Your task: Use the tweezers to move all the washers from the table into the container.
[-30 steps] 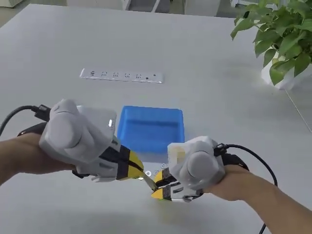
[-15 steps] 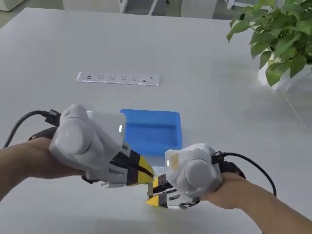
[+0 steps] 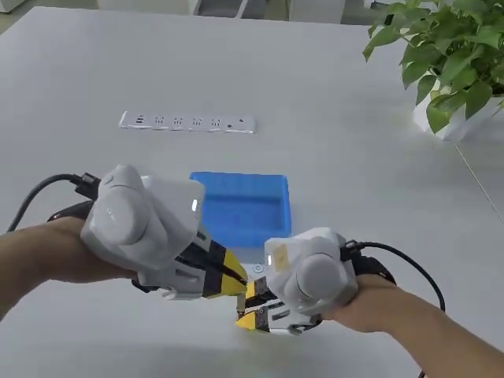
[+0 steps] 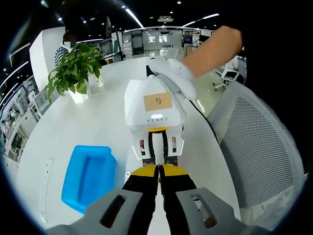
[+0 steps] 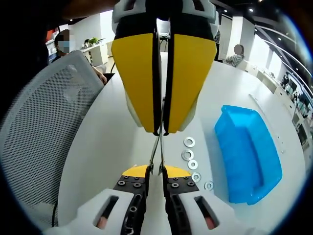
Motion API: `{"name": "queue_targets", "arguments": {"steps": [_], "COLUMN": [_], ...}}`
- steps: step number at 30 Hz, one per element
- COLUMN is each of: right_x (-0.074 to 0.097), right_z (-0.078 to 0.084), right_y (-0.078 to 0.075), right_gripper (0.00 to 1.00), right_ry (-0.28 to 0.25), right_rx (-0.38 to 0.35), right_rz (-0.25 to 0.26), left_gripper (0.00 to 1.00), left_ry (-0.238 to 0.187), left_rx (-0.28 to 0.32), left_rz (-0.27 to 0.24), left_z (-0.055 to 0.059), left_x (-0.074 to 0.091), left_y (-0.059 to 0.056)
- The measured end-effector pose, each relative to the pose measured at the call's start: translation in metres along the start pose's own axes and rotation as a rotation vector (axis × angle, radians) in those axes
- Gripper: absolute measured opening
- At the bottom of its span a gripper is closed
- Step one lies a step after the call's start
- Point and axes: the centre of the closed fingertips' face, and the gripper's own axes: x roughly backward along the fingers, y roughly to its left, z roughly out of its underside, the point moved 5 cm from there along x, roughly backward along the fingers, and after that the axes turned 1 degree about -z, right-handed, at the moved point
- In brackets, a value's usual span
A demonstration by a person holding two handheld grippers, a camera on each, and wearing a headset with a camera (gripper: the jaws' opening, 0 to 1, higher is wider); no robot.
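White worktop (image 3: 354, 157) carries five washers (image 5: 187, 155) beside the blue container (image 5: 249, 156). The left hand-held gripper (image 5: 160, 132) and right hand-held gripper (image 5: 156, 172) both clench the tweezers (image 5: 156, 152), seemingly mid-handover; next, one should let go.

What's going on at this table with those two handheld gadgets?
A person holds a gripper in each hand, tip to tip over the table. Thin tweezers run between them. The left gripper has its yellow fingers shut on one end, and the right gripper seems shut on the other. Five washers lie on the table beside the blue container, which looks empty.
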Motion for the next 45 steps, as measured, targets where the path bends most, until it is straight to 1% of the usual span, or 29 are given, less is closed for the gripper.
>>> {"name": "queue_targets", "arguments": {"steps": [6, 9, 11, 15, 18, 20, 26, 33, 35, 38, 45], "right_x": [0.005, 0.009, 0.012, 0.023, 0.033, 0.041, 0.058, 0.069, 0.071, 0.072, 0.073], "right_z": [-0.003, -0.003, -0.003, 0.0, 0.004, 0.008, 0.021, 0.032, 0.034, 0.036, 0.041], "right_y": [-0.001, -0.004, -0.005, -0.009, -0.011, -0.013, -0.016, -0.018, -0.018, -0.018, -0.017], "right_gripper": [0.13, 0.17, 0.17, 0.22, 0.25, 0.28, 0.31, 0.36, 0.36, 0.36, 0.36], "right_ry": [-0.013, -0.011, -0.014, -0.018, -0.021, -0.022, -0.038, -0.054, -0.06, -0.058, -0.052], "right_rx": [-0.009, -0.013, -0.012, -0.024, -0.048, -0.07, -0.132, -0.195, -0.205, -0.214, -0.228], "right_rz": [0.006, 0.021, 0.029, 0.062, 0.096, 0.12, 0.175, 0.229, 0.238, 0.243, 0.253], "left_gripper": [0.05, 0.05, 0.05, 0.05, 0.05, 0.05, 0.05, 0.05, 0.05, 0.05, 0.05], "left_ry": [0.006, 0.009, 0.004, -0.006, -0.014, -0.014, -0.012, -0.011, -0.011, -0.013, -0.012], "left_rx": [-0.001, -0.018, -0.014, -0.021, -0.026, -0.032, -0.051, -0.065, -0.07, -0.074, -0.081], "left_rz": [-0.007, -0.02, -0.023, -0.035, -0.037, -0.035, -0.019, -0.002, 0.002, 0.007, 0.033], "left_z": [0.002, 0.002, 0.0, -0.005, -0.008, -0.011, -0.014, -0.016, -0.016, -0.018, -0.02], "left_x": [0.001, 0.001, 0.002, 0.005, 0.005, 0.004, -0.001, -0.005, -0.007, -0.007, -0.012], "left_y": [0.002, 0.005, 0.008, 0.015, 0.019, 0.021, 0.025, 0.032, 0.035, 0.034, 0.035]}}
